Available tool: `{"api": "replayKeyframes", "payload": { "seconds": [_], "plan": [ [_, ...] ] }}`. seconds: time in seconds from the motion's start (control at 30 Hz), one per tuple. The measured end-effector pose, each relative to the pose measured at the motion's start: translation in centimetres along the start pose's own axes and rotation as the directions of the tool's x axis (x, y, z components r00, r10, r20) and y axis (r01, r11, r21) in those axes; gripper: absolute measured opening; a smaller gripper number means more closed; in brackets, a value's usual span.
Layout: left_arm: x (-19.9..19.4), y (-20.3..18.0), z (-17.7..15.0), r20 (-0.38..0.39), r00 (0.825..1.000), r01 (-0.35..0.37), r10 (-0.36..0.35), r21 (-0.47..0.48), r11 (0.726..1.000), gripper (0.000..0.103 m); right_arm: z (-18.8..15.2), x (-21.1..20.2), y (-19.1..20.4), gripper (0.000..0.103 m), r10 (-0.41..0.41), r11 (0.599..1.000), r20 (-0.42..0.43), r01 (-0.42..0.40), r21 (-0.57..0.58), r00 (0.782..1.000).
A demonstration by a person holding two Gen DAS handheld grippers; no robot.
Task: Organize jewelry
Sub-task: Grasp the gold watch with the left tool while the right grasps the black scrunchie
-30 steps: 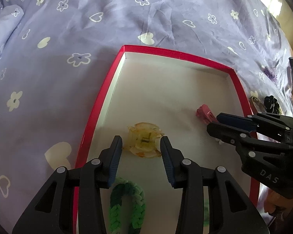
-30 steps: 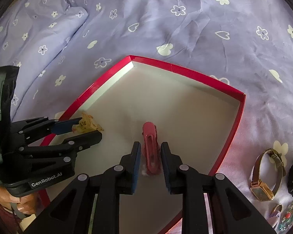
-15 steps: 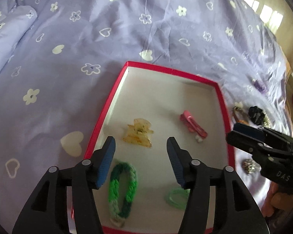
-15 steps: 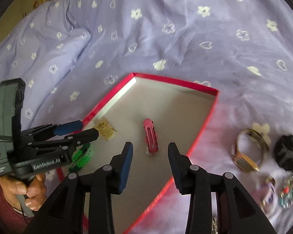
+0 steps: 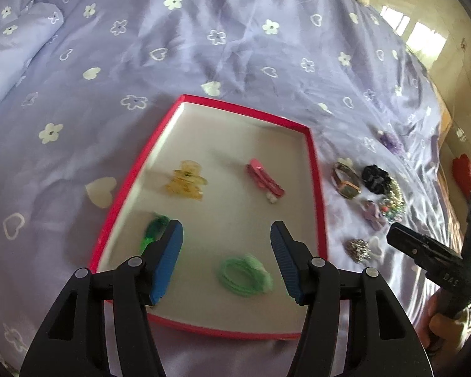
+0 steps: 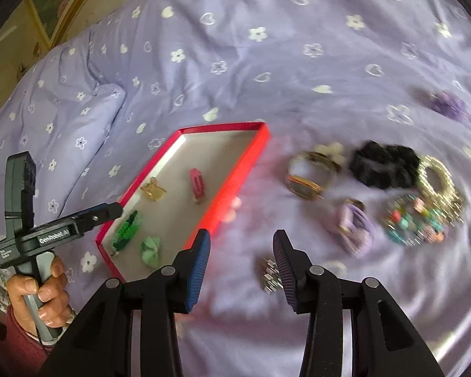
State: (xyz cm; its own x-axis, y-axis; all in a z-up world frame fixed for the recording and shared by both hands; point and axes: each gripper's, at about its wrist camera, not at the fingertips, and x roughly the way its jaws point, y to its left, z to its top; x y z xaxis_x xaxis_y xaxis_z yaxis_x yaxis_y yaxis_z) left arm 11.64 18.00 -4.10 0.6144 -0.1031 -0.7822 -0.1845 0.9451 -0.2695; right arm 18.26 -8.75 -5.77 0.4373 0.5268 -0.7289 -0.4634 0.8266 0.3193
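Both the left gripper (image 5: 226, 260) and right gripper (image 6: 241, 267) have lifted away from the shallow red-rimmed cardboard tray (image 5: 314, 169), fingers spread and empty, leaving the yellow claw clip (image 5: 186, 180) and pink hair clip (image 5: 263, 180) inside it.

White lettering "GenRobot.AI" reads on the side of the left tongs (image 6: 110, 212), seen from the right wrist view. White letters "DAS" read on the body of the right tongs (image 5: 403, 238), seen from the left wrist view. Smaller print on the left handle is too small to read.
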Motion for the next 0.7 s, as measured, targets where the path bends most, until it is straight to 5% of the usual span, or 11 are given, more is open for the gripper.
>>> {"api": "replayKeyframes", "payload": {
  "seconds": [0.7],
  "plan": [
    [1.0, -9.4, -0.2, -0.043, 0.995, 0.092, -0.086, 0.142, 0.986, 0.06, -2.7, -5.7, -9.0, 0.048, -0.124, 0.979, 0.064, 0.112, 0.171, 0.99]
  ]
}}
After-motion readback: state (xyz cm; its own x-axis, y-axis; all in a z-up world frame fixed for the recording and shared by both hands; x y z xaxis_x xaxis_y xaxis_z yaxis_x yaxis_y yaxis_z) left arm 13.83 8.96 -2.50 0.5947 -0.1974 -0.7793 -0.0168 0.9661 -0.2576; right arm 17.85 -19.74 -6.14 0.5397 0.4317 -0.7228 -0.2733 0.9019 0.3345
